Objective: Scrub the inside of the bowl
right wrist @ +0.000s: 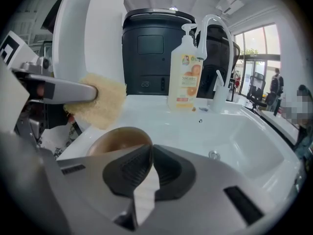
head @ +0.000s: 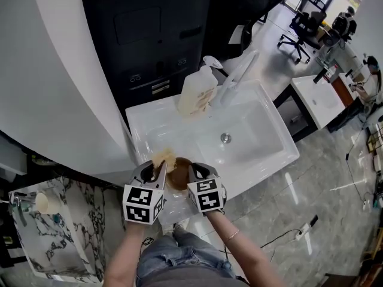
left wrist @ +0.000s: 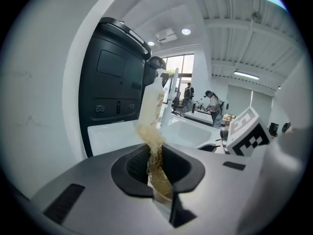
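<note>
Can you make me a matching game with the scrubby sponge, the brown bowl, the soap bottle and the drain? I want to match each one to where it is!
Things:
1. scrubby sponge
2. brown bowl
3. soap bottle
4. drain

Places:
A. standing beside the tap at the back of the sink
B. pinched in the left tongs
C. in the bottom of the sink
D. rim pinched in the right tongs

Pairs: 1-B, 2-D, 3-A, 4-C

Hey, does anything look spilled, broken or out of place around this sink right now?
Nothing stands out. The soap bottle stands upright by the faucet, the bowl looks intact in the right gripper, and the left gripper holds the sponge by it.
</note>
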Demonstrator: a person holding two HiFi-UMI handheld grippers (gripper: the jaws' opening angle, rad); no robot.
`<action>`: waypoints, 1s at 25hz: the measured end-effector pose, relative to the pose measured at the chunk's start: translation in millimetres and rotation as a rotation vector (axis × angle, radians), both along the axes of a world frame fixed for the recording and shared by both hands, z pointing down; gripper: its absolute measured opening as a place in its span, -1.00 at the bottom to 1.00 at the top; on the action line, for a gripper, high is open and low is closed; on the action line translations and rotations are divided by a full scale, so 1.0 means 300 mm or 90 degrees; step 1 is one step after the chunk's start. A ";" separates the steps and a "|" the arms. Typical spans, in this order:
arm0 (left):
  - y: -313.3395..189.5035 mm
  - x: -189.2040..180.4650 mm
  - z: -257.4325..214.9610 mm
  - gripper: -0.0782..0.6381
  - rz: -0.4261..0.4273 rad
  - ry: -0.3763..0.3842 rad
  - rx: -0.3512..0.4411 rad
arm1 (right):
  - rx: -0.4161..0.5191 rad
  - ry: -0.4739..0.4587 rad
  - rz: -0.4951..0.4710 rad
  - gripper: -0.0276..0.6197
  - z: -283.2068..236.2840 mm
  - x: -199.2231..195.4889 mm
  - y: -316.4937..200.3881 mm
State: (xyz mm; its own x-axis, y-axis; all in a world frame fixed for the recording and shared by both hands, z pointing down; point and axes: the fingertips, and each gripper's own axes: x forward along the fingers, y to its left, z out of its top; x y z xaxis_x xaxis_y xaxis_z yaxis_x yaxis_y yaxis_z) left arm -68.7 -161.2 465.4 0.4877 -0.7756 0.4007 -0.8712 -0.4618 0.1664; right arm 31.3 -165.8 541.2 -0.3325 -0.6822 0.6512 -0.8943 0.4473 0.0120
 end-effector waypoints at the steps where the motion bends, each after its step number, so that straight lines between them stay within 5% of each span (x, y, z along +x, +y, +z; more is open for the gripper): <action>1: -0.005 0.002 -0.003 -0.65 0.000 0.002 0.002 | -0.005 0.000 0.001 -0.83 0.005 0.001 -0.003; 25: -0.075 0.011 0.025 -0.65 -0.005 0.004 -0.007 | -0.039 -0.012 0.010 -0.82 0.077 0.018 -0.054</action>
State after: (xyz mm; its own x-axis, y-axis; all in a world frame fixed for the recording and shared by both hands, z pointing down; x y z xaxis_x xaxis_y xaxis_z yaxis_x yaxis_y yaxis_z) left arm -65.3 -183.8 473.0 0.4843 -0.7752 0.4056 -0.8737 -0.4530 0.1774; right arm 36.6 -181.8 564.2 -0.3343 -0.6460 0.6862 -0.9010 0.4326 -0.0317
